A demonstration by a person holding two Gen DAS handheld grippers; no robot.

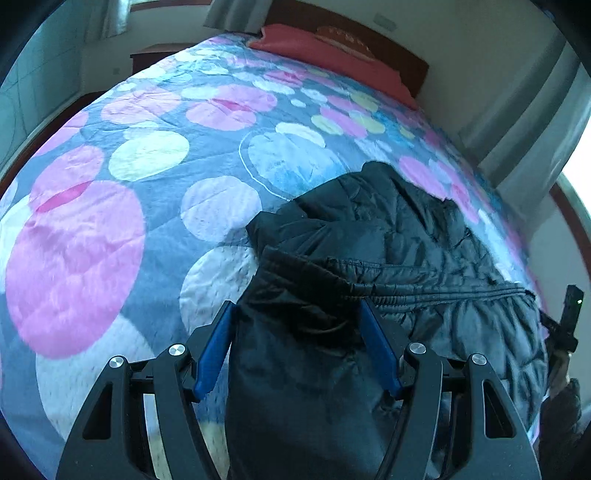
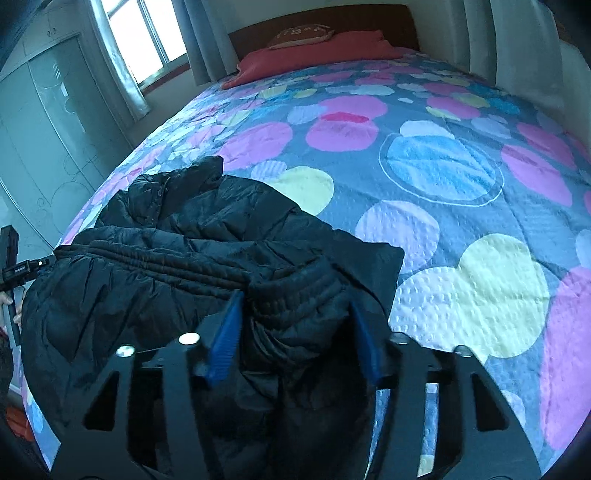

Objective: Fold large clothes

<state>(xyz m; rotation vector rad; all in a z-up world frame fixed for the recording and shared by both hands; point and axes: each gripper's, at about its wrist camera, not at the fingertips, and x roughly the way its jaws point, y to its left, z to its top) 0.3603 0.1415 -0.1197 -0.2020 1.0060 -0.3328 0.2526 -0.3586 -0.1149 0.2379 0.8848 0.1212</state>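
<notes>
A black quilted jacket (image 1: 406,229) lies bunched near the front edge of a bed with a dotted cover (image 1: 110,240). In the left wrist view my left gripper (image 1: 295,306) has its blue fingers (image 1: 216,347) pressed against a thick fold of the jacket's hem, which fills the gap between them. The right wrist view shows the jacket (image 2: 177,229) to the left and my right gripper (image 2: 295,301) shut on another puffy bunch of its ribbed hem. Each view catches the other gripper at its edge, the right one (image 1: 570,314) and the left one (image 2: 14,266), with a hand below it.
The bed cover (image 2: 443,166) stretches wide behind and beside the jacket. A red pillow (image 2: 314,55) lies at the wooden headboard (image 2: 332,18). A glass-front wardrobe (image 2: 44,129), a window (image 2: 140,33) and curtains (image 1: 535,140) flank the bed.
</notes>
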